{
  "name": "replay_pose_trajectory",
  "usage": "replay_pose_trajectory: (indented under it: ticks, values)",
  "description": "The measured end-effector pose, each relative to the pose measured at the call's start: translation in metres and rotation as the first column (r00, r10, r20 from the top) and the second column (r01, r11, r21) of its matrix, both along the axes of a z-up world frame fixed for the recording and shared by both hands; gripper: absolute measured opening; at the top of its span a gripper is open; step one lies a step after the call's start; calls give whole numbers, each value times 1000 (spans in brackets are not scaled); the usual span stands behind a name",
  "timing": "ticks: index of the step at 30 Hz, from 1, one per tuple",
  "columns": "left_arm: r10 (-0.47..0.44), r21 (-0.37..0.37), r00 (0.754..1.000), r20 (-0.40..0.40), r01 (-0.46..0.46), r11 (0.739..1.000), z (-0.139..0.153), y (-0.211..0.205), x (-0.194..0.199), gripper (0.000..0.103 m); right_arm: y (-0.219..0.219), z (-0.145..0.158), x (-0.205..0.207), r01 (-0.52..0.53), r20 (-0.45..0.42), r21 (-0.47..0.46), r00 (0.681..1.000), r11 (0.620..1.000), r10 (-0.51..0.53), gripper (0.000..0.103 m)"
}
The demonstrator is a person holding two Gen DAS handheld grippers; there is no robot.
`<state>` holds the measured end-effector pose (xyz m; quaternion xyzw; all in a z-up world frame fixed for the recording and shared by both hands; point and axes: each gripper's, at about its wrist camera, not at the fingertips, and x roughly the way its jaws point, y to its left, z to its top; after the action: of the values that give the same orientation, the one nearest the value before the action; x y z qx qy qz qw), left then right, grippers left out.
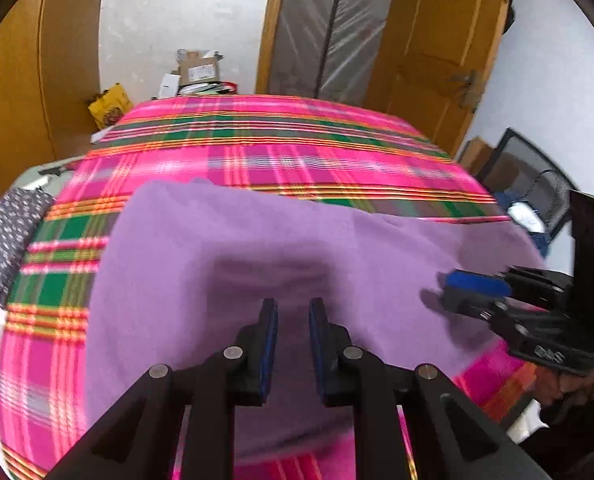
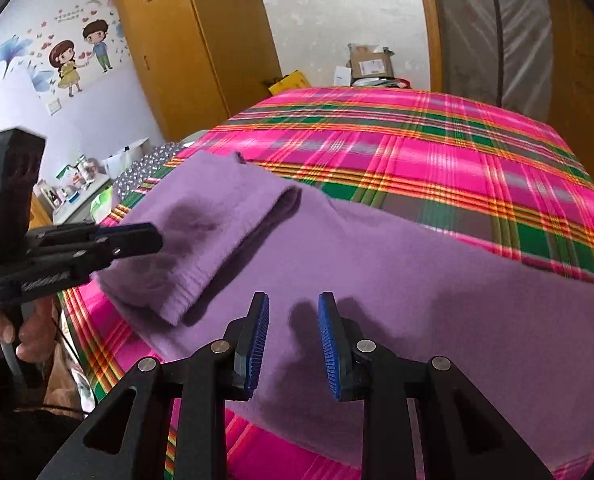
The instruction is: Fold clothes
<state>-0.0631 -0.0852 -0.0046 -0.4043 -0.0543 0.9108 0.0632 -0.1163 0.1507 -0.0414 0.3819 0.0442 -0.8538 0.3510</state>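
Note:
A purple sweater (image 1: 257,240) (image 2: 417,280) lies spread on a bed with a pink and green plaid sheet (image 1: 277,152) (image 2: 417,152). One sleeve (image 2: 217,220) is folded over its body at the left. My left gripper (image 1: 293,304) (image 2: 157,236) hovers just above the sweater, its blue pads parted with nothing between them. My right gripper (image 2: 293,298) (image 1: 449,288) hangs over the sweater's near edge, open and empty. A hand holds the left gripper's handle at the lower left of the right wrist view.
Cardboard boxes (image 1: 197,68) (image 2: 371,60) are piled beyond the bed's far end. A wooden wardrobe (image 2: 201,40) stands at the back left, a wooden door (image 1: 437,40) at the back right. A black mesh chair (image 1: 529,176) and a dark dotted cloth (image 1: 5,232) flank the bed.

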Motion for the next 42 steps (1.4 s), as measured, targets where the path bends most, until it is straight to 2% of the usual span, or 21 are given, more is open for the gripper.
replay_pose_trajectory:
  ticks: [6,12,22,28,34,42]
  values:
    - [50,-55,998,46,-48,997,-1,0,-28,16,3,0,-6,9,11,2,1000,1000,-9,26]
    - [63,-62,993,102,-57,996,-17,1,-40,16,10,-2,-16,40,27,9,999,999,-40,26]
    - [112,-92,990,80,-105,990,-9,-13,-57,16,14,1,-30,64,29,22,997,998,-65,26]
    - [132,-98,987,96,-123,988,-20,-23,-70,16,14,2,-38,74,46,16,996,997,-75,26]
    - [144,-88,986,84,-137,987,-15,-25,-66,16,-5,13,-43,24,24,5,999,1000,-24,26]
    - [210,-141,976,53,-201,969,-6,-49,-82,16,-43,21,-48,-78,2,-18,997,997,78,26]
